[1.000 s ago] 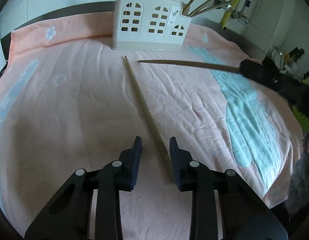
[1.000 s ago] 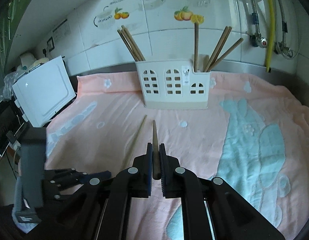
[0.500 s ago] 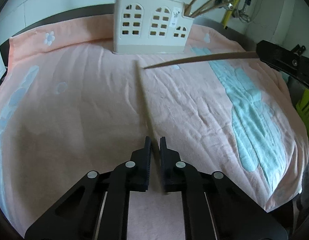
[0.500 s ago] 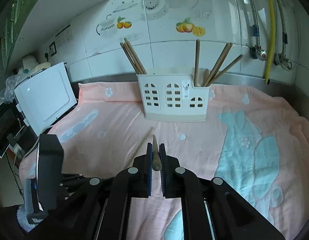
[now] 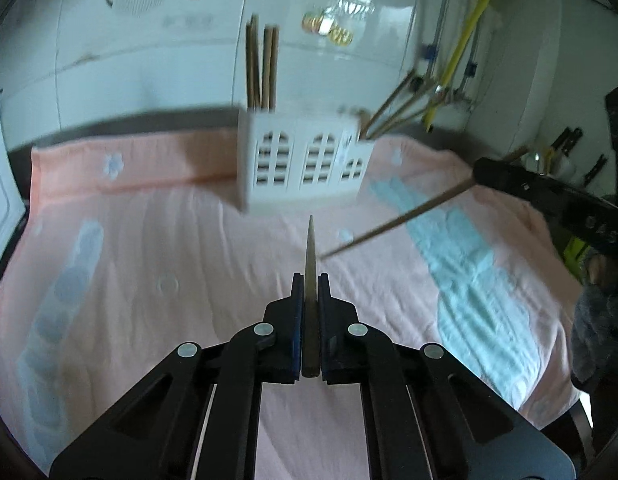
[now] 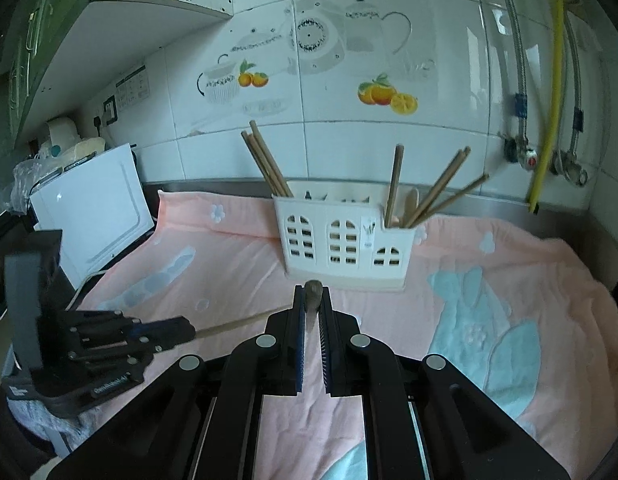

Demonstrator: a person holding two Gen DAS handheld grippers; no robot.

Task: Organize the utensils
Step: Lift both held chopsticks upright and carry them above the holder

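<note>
Pink towel (image 6: 237, 264) with pale blue patches covers counter. White appliance (image 6: 89, 216) just off towel's left edge. Tiled wall (image 6: 349, 80) behind towel, fruit and teapot decals (image 6: 385, 94) on it. Yellow hose (image 6: 549, 92) and braided steel hoses (image 6: 517, 60) above towel's right far corner.

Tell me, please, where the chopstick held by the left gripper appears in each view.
Left wrist: chopstick at centre, clamped in the left gripper, tip toward the holder.
Right wrist: lower left, sticking out of that gripper toward centre.
Shared landmark: the white holder.
</note>
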